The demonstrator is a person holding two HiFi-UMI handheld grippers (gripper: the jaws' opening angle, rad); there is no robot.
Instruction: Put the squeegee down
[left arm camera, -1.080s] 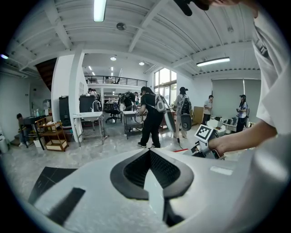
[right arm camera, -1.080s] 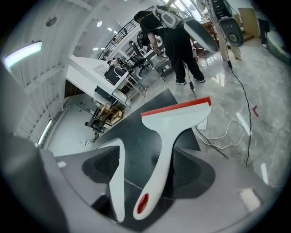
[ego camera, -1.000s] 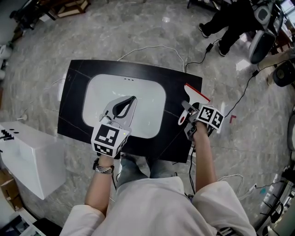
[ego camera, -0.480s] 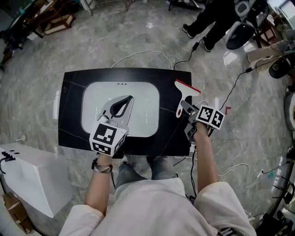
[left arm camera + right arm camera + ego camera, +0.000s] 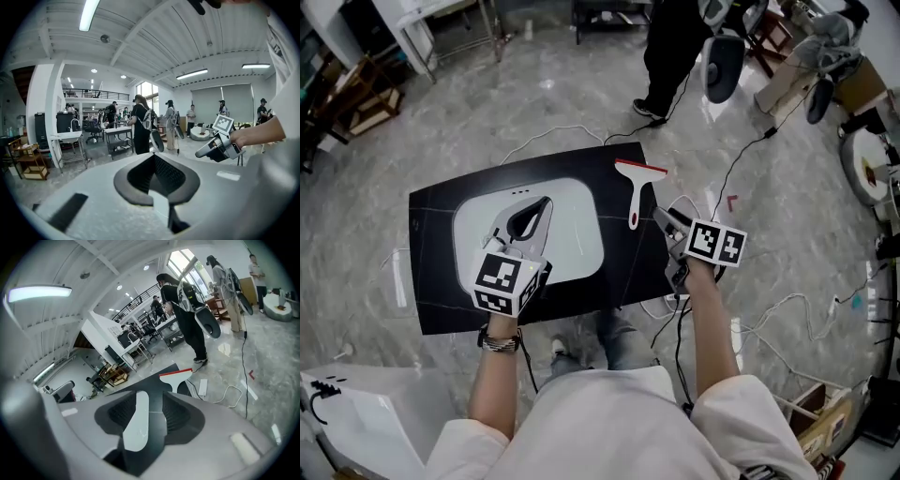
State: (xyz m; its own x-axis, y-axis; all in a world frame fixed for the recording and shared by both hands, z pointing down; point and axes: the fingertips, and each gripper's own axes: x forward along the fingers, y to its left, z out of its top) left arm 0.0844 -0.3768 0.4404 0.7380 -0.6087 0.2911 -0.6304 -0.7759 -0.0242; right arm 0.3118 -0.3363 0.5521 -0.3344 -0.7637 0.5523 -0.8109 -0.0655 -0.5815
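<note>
The squeegee (image 5: 635, 187), white with a red blade edge, lies flat on the black table (image 5: 441, 220) right of the white sink (image 5: 577, 239); it also shows in the right gripper view (image 5: 176, 377). My right gripper (image 5: 661, 217) hangs off the table's right edge, apart from the squeegee's handle. Its jaws (image 5: 157, 397) are closing with nothing between them, and a gap still shows. My left gripper (image 5: 542, 206) hovers over the sink with its fingertips together and holds nothing. The left gripper view looks level across the room, past its own jaws (image 5: 157, 161), and catches the right gripper (image 5: 200, 153).
A person (image 5: 675, 42) stands beyond the table's far side, next to office chairs (image 5: 724, 66). Cables (image 5: 750, 141) run over the floor to the right, and a white power strip (image 5: 202, 386) lies by the table. A white cabinet (image 5: 356, 412) stands at the near left.
Both grippers have risen. The right one has drawn back from the squeegee's handle and its jaws have narrowed. The squeegee stays on the table.
</note>
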